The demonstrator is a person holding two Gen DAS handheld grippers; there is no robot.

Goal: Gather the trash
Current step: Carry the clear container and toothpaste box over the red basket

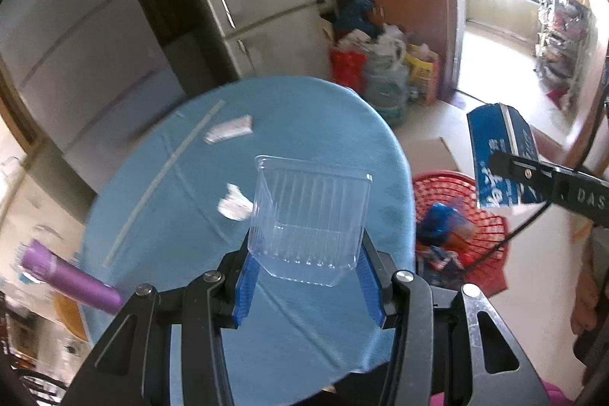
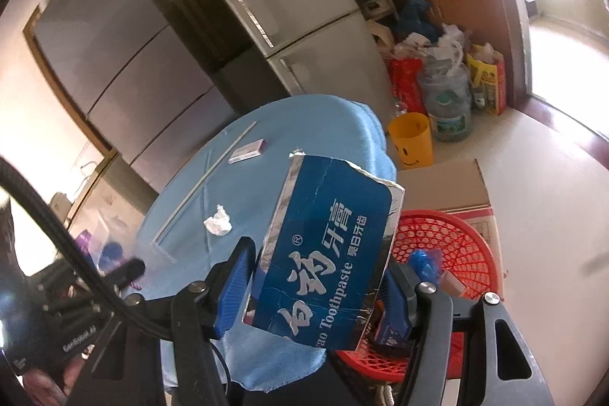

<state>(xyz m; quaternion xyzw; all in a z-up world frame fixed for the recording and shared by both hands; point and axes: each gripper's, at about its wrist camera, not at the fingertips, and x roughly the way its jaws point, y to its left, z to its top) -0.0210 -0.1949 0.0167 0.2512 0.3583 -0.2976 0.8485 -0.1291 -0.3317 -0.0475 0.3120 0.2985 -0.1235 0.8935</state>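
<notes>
My left gripper (image 1: 306, 276) is shut on a clear ribbed plastic container (image 1: 310, 215), held above the blue-clothed round table (image 1: 312, 105). My right gripper (image 2: 319, 286) is shut on a torn blue toothpaste box (image 2: 327, 253); the same box (image 1: 500, 155) shows at the right of the left wrist view, above a red mesh basket (image 1: 491, 231). That basket (image 2: 449, 234) holds blue wrappers and stands on the floor beside the table. A crumpled white paper (image 1: 234, 204) (image 2: 217, 224), a small flat packet (image 1: 228, 131) (image 2: 247, 151) and a long thin strip (image 1: 167, 174) (image 2: 205, 177) lie on the cloth.
A purple cylinder (image 1: 68, 274) sticks in at the left. A flat cardboard sheet (image 2: 441, 185) lies behind the basket, with a yellow smiley bin (image 2: 413, 139), a water jug (image 2: 449, 105) and bags beyond. Refrigerators (image 2: 297, 6) stand behind the table.
</notes>
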